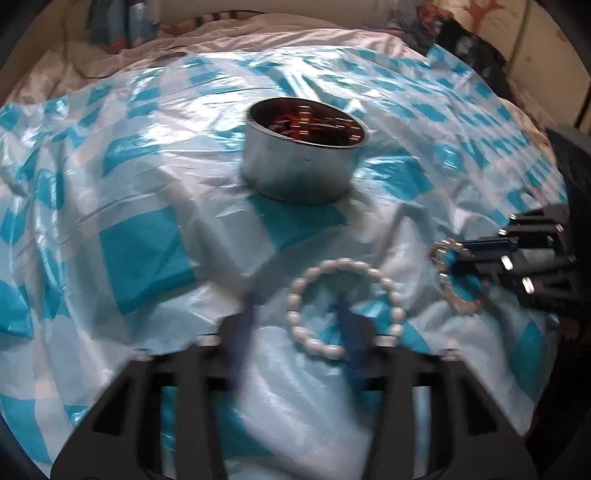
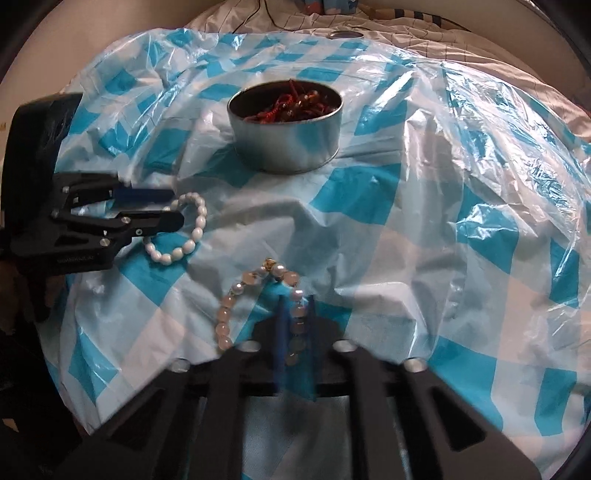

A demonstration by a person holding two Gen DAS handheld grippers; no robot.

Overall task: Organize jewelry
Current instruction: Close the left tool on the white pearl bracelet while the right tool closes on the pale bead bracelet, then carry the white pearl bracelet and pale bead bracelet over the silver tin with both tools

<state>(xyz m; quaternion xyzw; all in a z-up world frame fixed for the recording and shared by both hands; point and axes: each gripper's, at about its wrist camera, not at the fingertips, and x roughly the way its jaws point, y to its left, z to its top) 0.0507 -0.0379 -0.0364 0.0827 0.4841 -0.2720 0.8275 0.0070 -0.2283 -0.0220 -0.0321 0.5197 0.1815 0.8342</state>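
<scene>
A white oval-bead bracelet (image 1: 347, 264) (image 2: 201, 221) lies on the blue-and-white checked plastic sheet (image 1: 147, 258). My left gripper (image 1: 297, 306) (image 2: 166, 206) is open over it, with one blue finger inside the ring and the other outside its left arc; the pads stand clear of the beads. A translucent pinkish bead bracelet (image 2: 225, 321) (image 1: 461, 306) lies to the right. My right gripper (image 2: 297, 325) (image 1: 460, 254) is shut on its right strand. Behind both stands a round metal tin (image 1: 299, 173) (image 2: 284, 147) holding red corded jewelry (image 2: 291, 105).
The crinkled sheet (image 2: 461, 229) covers a bed with white bedding (image 1: 74, 62) behind. A small dark round object (image 2: 345, 34) lies on the bedding beyond the sheet. Dark clutter (image 1: 469, 48) sits at the far right corner.
</scene>
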